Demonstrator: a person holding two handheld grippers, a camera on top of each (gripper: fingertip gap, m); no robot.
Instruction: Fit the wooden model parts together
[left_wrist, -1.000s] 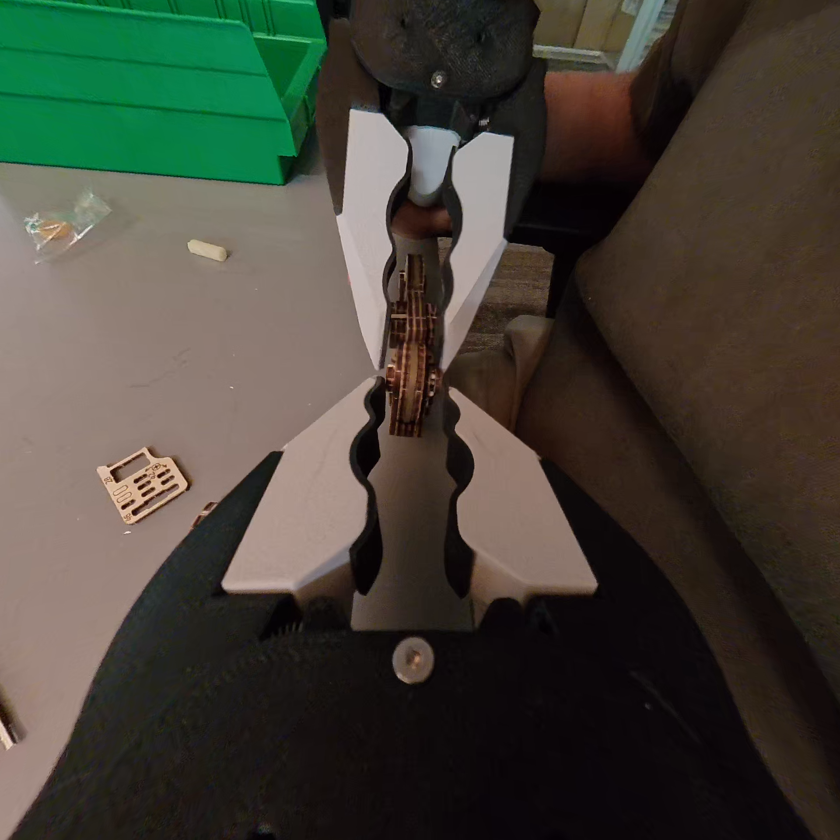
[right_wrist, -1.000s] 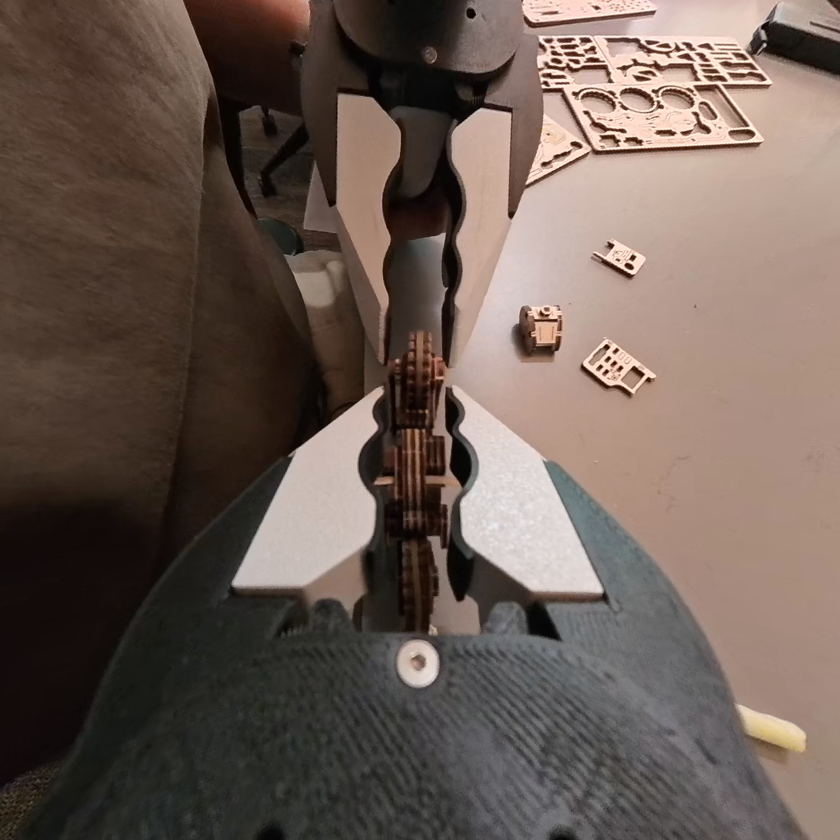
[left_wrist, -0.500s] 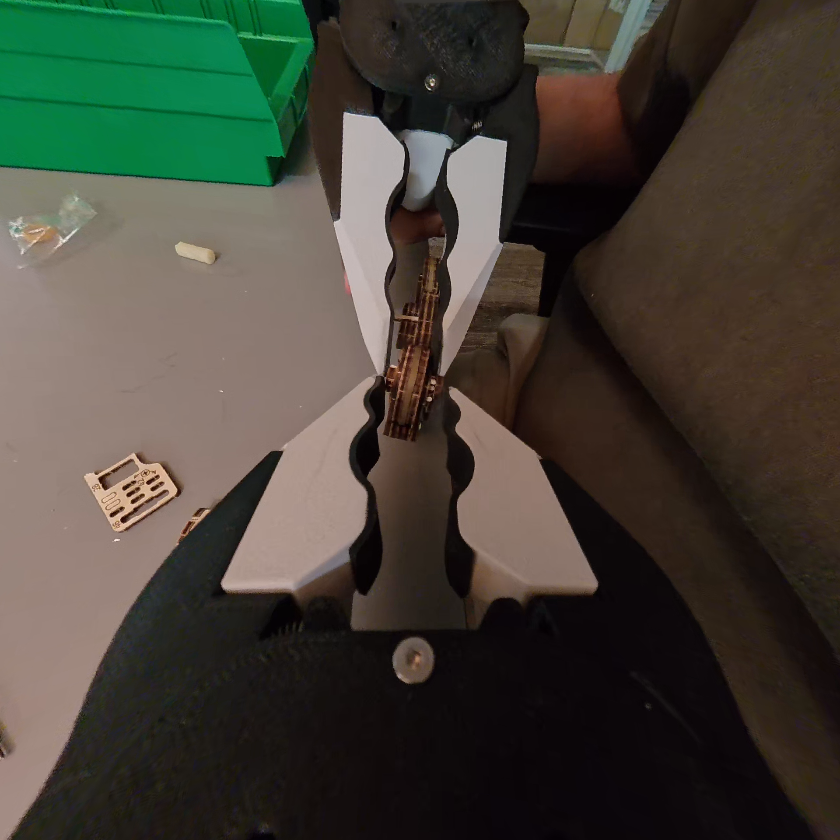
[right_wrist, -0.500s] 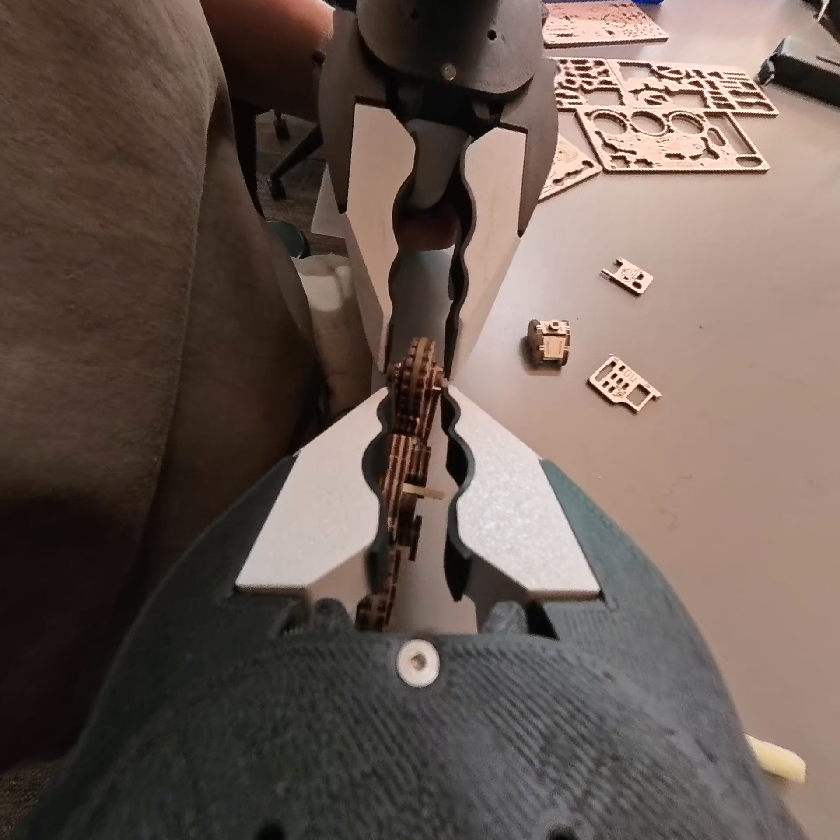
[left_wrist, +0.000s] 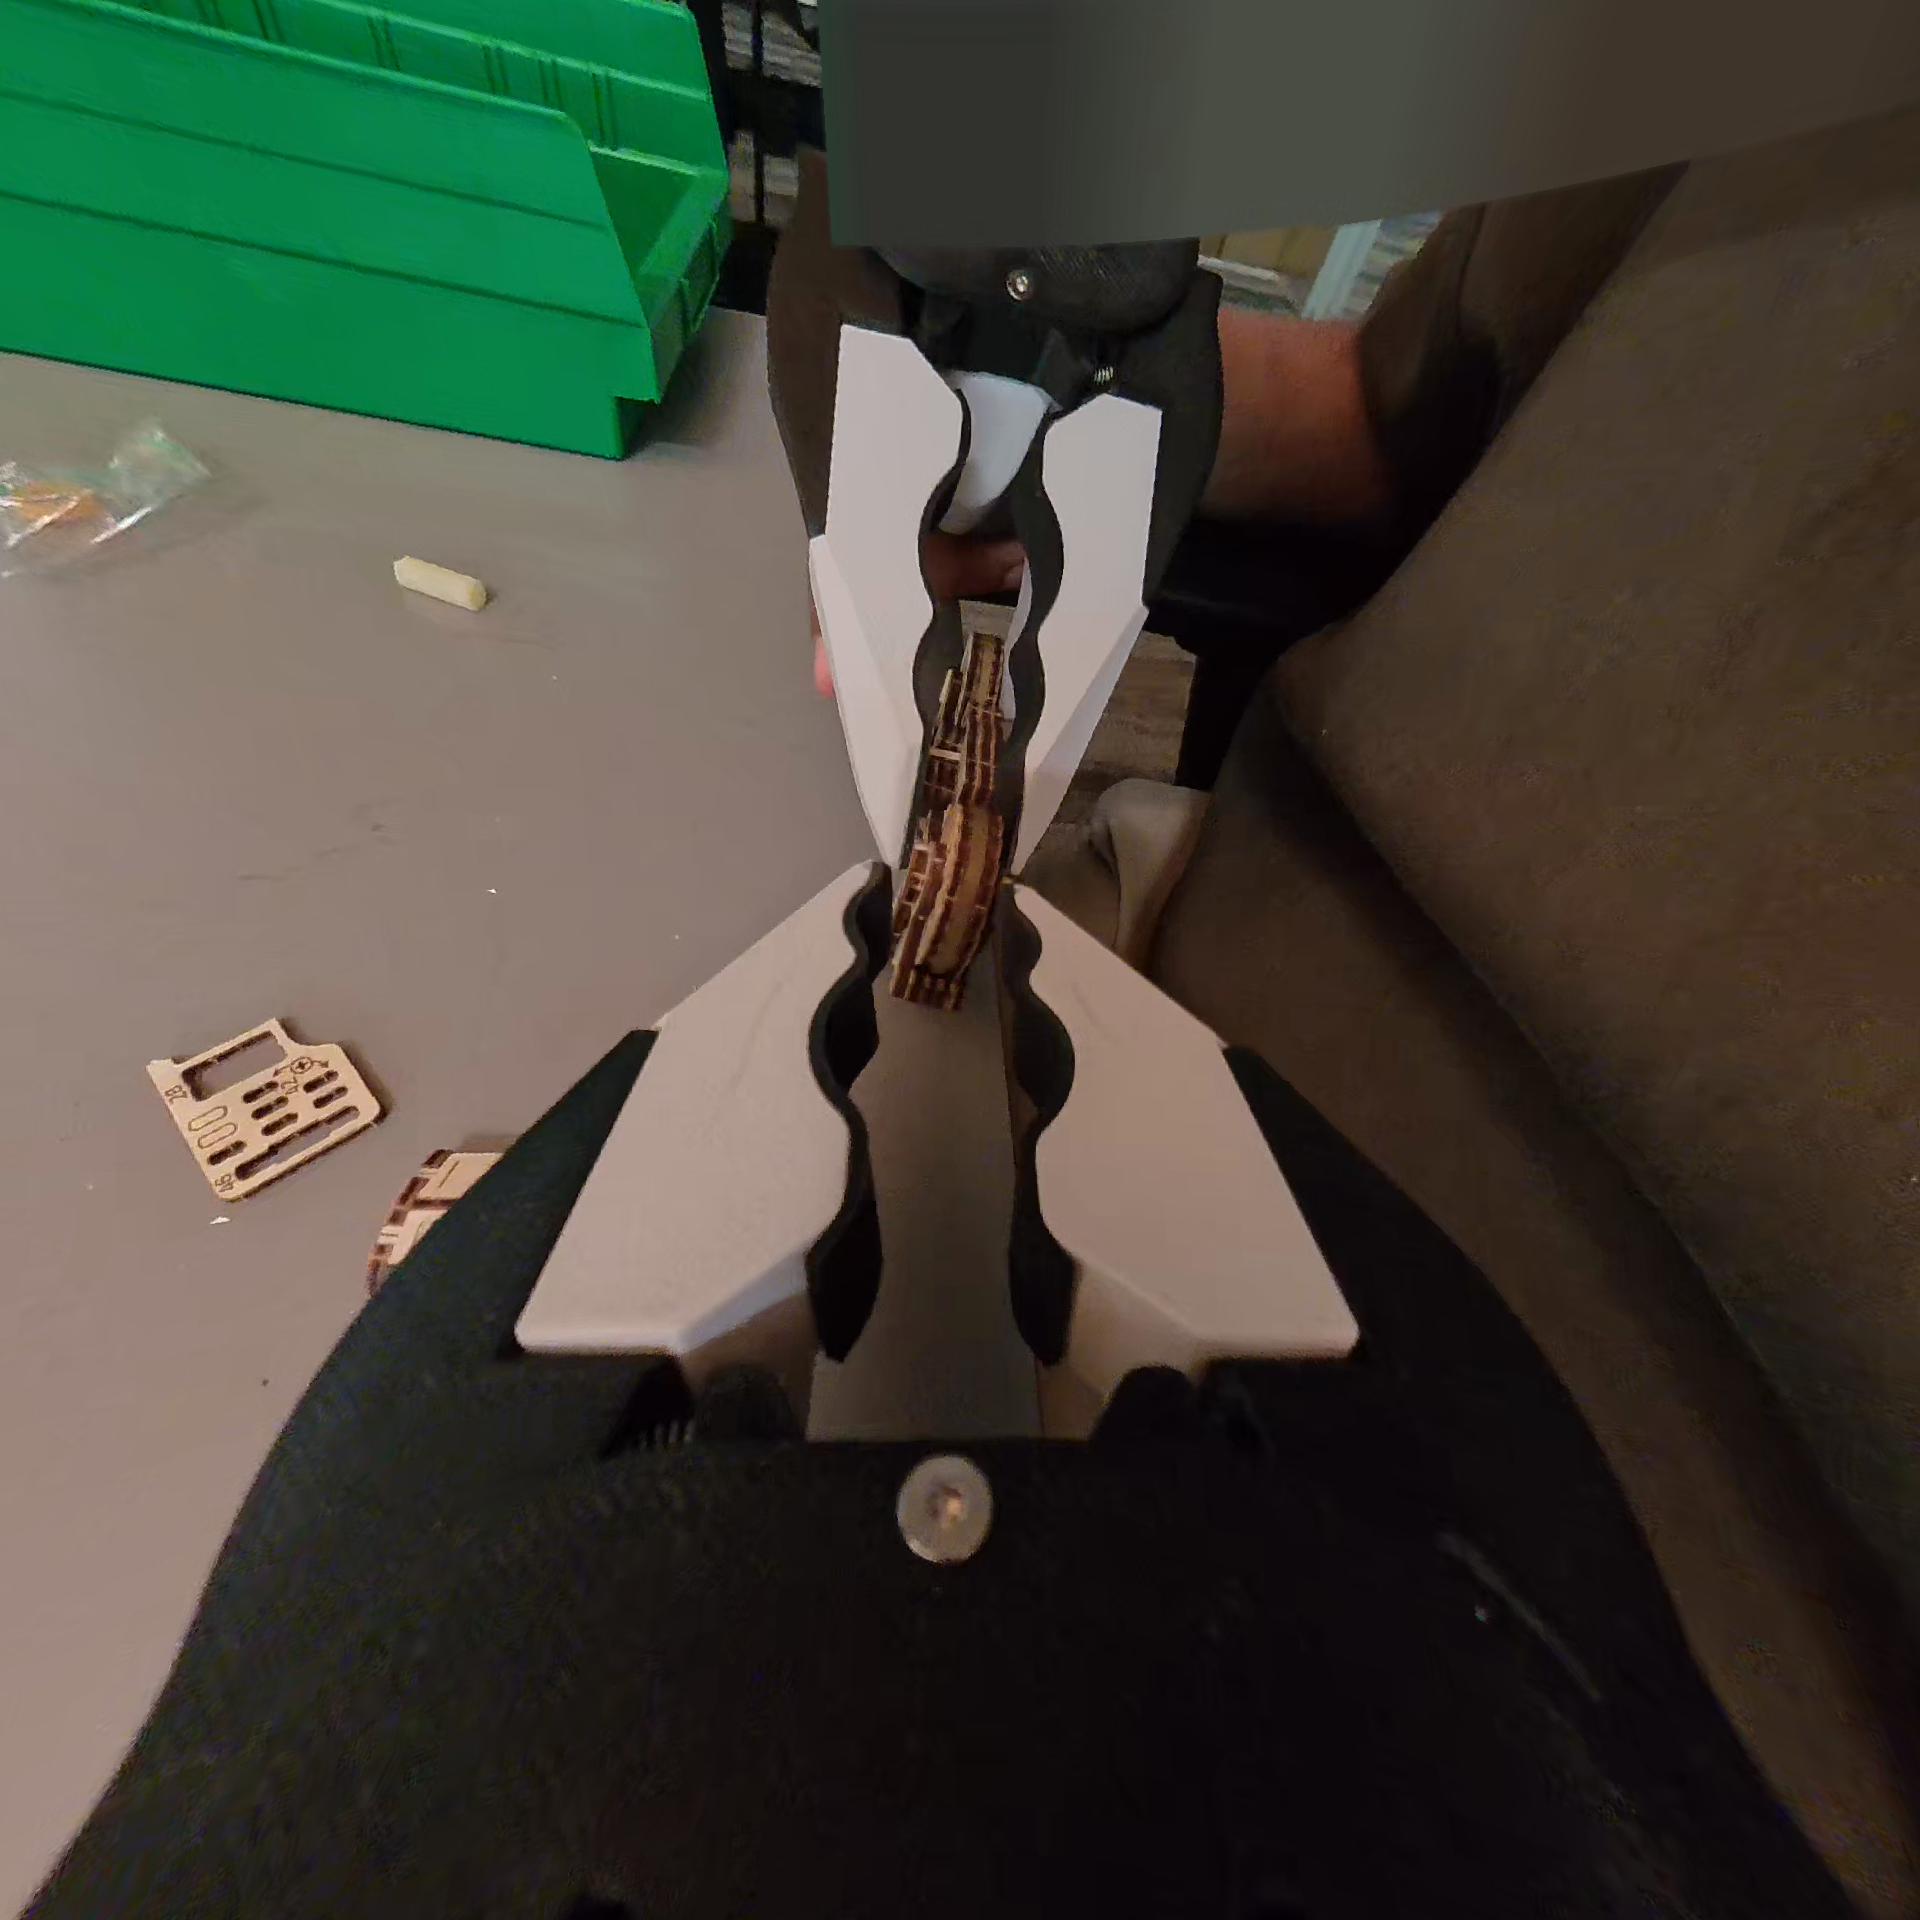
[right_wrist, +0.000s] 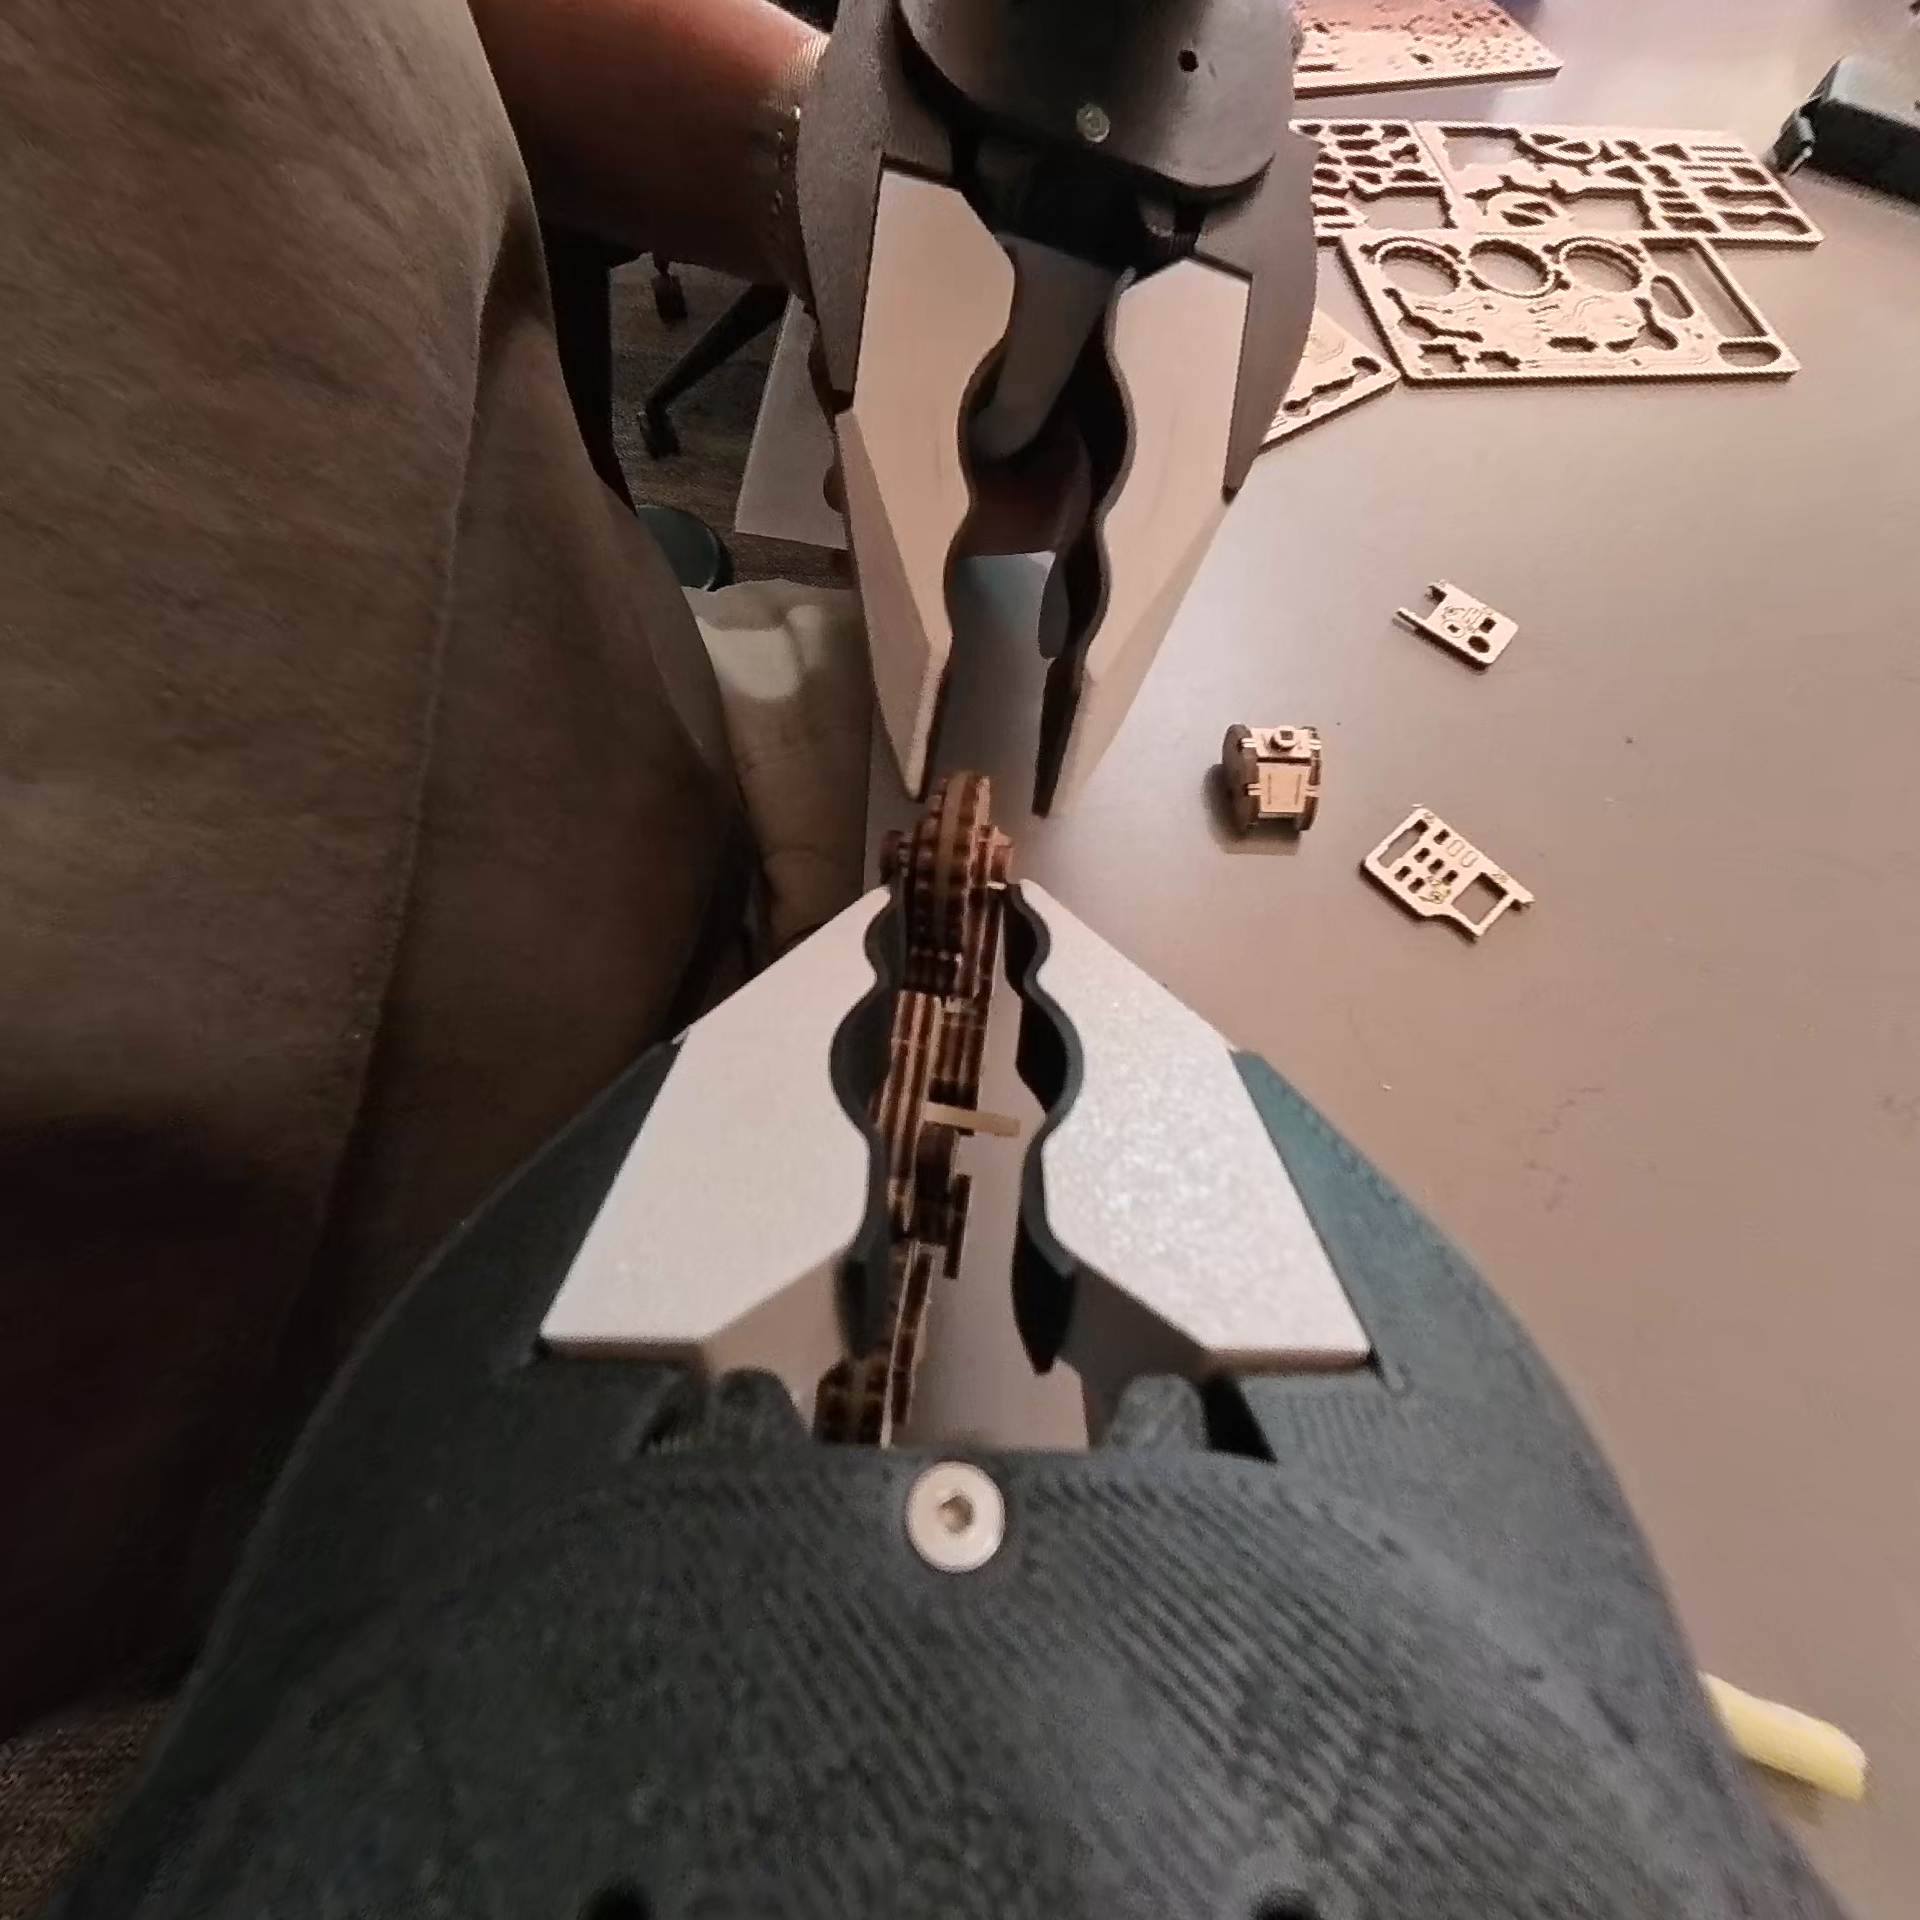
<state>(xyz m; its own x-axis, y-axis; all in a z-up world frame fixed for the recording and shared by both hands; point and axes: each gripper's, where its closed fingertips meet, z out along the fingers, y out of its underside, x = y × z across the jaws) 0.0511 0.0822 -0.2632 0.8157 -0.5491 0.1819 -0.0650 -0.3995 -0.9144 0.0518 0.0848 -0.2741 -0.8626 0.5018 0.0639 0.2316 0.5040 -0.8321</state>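
Note:
A layered wooden model with toothed wheels (left_wrist: 945, 914) is held in the air between both grippers, which face each other tip to tip. My left gripper (left_wrist: 943, 888) has its fingertips closed around the model's end wheel. My right gripper (right_wrist: 954, 899) is shut on the model (right_wrist: 925, 1039), which runs back between its fingers and leans against the left one. A small peg sticks out of its side. In the right wrist view, only the model's very end lies between the fingertips of the left gripper (right_wrist: 982, 790). The right gripper also shows in the left wrist view (left_wrist: 956, 847).
On the grey table (left_wrist: 416, 831) lie a slotted flat piece (left_wrist: 265, 1107), a small wooden sub-assembly (right_wrist: 1273, 779), another flat piece (right_wrist: 1455, 623), punched-out wooden sheets (right_wrist: 1558, 291), a cream peg (left_wrist: 438, 582) and a plastic bag (left_wrist: 94, 499). Green bins (left_wrist: 312, 208) stand behind. A person's clothed body (right_wrist: 260, 623) is close by. My two grippers' fingertips are within a few centimetres of each other. The slotted flat piece (left_wrist: 265, 1107) is about equally far from each gripper, around 15 centimeters.
The model has tilted inside my right gripper, its rear end swinging to the left. The left gripper has tilted and drawn back slightly along the model's end.

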